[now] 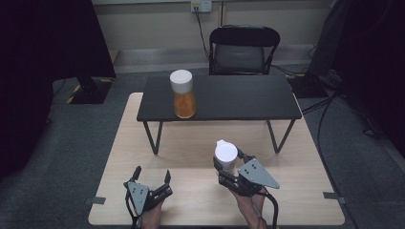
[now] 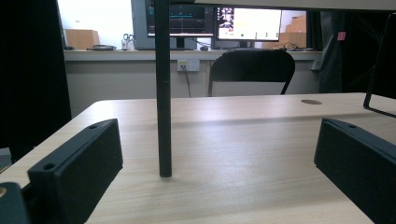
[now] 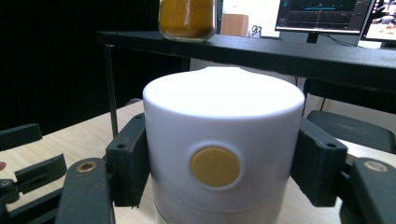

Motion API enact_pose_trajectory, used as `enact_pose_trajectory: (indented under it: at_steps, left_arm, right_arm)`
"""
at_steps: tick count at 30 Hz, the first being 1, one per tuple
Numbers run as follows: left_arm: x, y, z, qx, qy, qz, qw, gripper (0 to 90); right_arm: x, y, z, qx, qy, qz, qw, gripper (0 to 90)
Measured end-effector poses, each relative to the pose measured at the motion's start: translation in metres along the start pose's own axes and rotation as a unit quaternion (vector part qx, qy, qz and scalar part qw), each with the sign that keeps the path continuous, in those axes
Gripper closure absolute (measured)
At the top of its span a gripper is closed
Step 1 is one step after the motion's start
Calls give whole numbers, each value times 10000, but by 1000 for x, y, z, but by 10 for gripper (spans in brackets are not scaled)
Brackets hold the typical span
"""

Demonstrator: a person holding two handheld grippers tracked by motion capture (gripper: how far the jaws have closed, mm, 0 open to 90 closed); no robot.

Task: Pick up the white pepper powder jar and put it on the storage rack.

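Right gripper (image 1: 228,168) clamped on a white-lidded jar (image 1: 226,153) above the wooden table (image 1: 296,191); left gripper (image 1: 152,177) resting wide open, holding nothing.

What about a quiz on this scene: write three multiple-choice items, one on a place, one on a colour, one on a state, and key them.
1. Where does the jar of orange powder stand?
A. on the black raised shelf
B. on the chair
C. on the floor

2. What colour is the round button on the white-capped jar in the right gripper?
A. blue
B. yellow
C. red

3. How are the left gripper jaws?
A. shut on a jar
B. shut on a shelf leg
C. open, holding nothing

Key: 1 A, the high view shows it on the shelf. 2 B, seen in the right gripper view. 3 C, the jaws stand wide apart.
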State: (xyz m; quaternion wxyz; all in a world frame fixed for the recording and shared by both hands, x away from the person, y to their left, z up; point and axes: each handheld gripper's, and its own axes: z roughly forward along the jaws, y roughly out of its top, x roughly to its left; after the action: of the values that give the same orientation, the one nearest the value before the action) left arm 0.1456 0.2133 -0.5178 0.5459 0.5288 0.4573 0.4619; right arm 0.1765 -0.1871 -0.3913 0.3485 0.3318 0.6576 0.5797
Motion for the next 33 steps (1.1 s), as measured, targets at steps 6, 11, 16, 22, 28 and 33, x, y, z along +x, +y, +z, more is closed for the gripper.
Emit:
enact_pose_trajectory:
  at_steps: [6,11,16,22,28,33]
  left_arm:
    - [0,0,0,-2,0,1,10000,4]
    - [0,0,0,-2,0,0,10000,4]
    - [0,0,0,-2,0,1,10000,4]
    - [0,0,0,-2,0,1,10000,4]
    - [0,0,0,-1,-1,-2,10000,4]
    - [0,0,0,-2,-5,1,10000,4]
  right_arm:
    - [-4,10,1,-21,46,-24,10000,301]
    - [-7,19,1,-54,67,-41,10000,301]
    - [-12,29,1,-103,84,-77,9999,301]
    - [-18,41,2,-140,108,-86,9998,301]
    - [-24,55,6,-166,142,-91,9997,301]
    - [-29,64,11,-168,146,-118,9997,301]
